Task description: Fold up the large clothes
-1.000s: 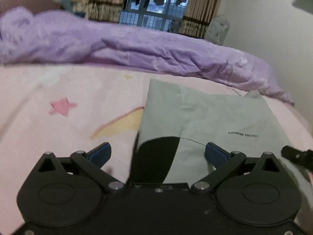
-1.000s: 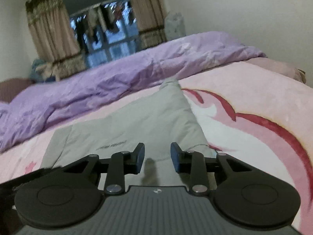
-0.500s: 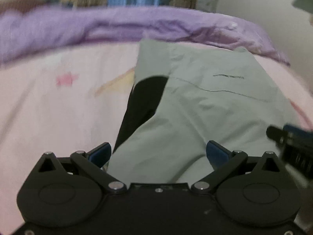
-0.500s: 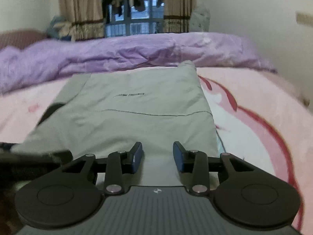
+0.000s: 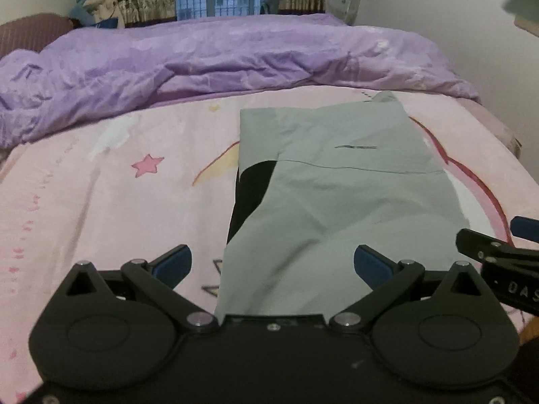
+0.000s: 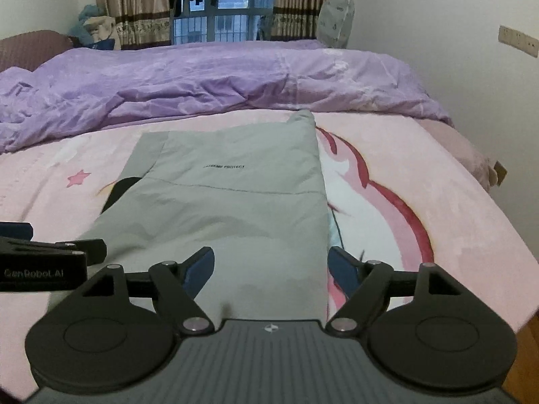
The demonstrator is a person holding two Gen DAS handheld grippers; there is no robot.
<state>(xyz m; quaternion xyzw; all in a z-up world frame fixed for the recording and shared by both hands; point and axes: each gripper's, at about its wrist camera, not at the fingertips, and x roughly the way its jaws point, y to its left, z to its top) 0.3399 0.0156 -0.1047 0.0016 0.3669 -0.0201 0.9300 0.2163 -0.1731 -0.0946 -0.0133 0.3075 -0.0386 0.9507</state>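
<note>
Both hand-held grippers hang over the near end of the grey jacket [image 6: 235, 208], which lies folded into a long strip on the pink bedsheet [image 5: 101, 208], its long axis running away toward the purple duvet [image 6: 202, 80]. Left hand-held gripper [image 5: 273, 262] gapes wide, empty; right hand-held gripper [image 6: 271, 269] is opening, cloth below (not pinched). Bare sheet flanks both long edges.

Dim, soft indoor light; fisheye-bent edges.

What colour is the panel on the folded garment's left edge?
Black, against the grey-green garment; clearest in the left wrist view.
</note>
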